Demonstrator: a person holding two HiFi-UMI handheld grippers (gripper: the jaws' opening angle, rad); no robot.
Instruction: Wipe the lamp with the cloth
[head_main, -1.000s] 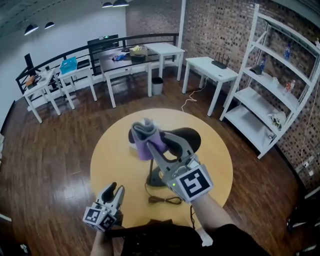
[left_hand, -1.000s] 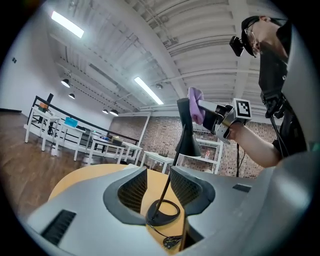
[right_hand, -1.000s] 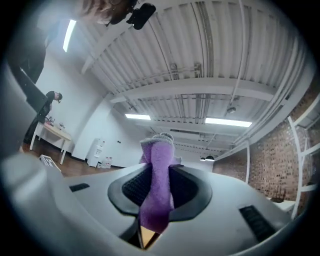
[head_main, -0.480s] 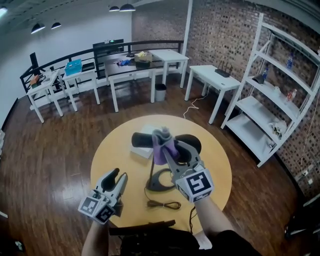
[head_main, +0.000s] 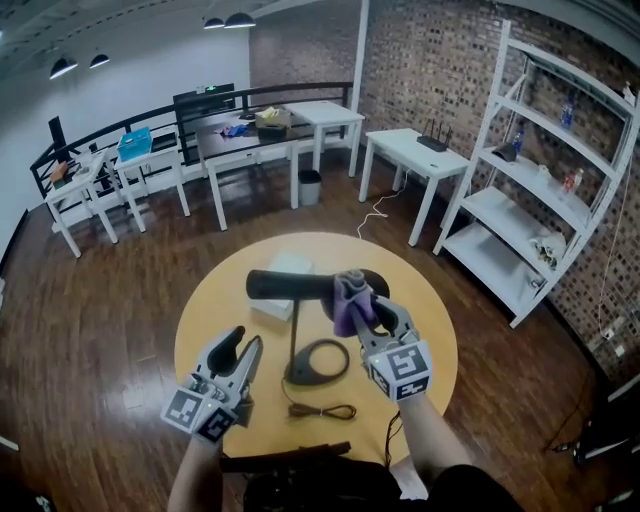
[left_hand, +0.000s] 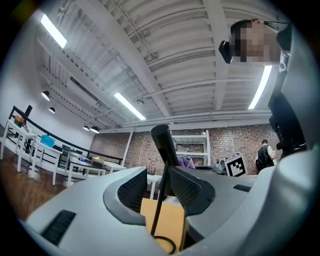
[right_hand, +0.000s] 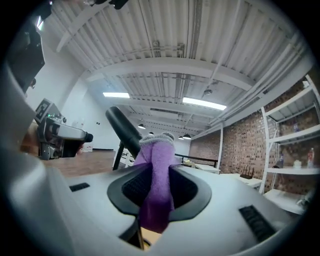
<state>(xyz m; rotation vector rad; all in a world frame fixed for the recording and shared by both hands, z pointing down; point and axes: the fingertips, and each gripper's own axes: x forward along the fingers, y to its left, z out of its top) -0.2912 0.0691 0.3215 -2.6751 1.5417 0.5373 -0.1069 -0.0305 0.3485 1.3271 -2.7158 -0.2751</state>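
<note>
The right gripper (head_main: 360, 296) is clamped on the purple cloth (head_main: 347, 312), which meets the 3 o'clock end of the black lamp (head_main: 288, 287) head, standing mid-table (head_main: 432, 335). At 7 o'clock the left gripper (head_main: 243, 343) has its jaws slightly apart and empty

Ahead of my left claw (head_main: 243, 343) the yellow table (head_main: 215, 310) lies bare as far as the lamp's thin stem (head_main: 294, 335), and the black head (head_main: 290, 287) lies crosswise above it, leaving room beneath and to the left. Low down, the ring base (head_main: 303, 378) and the looped cord (head_main: 320, 405) take up the table's middle, with what looks like a white box (head_main: 285, 265) behind the stem. My right claw (head_main: 365, 305) and its cloth (head_main: 350, 298) crowd the head's right end; the table beyond them is bare.
</note>
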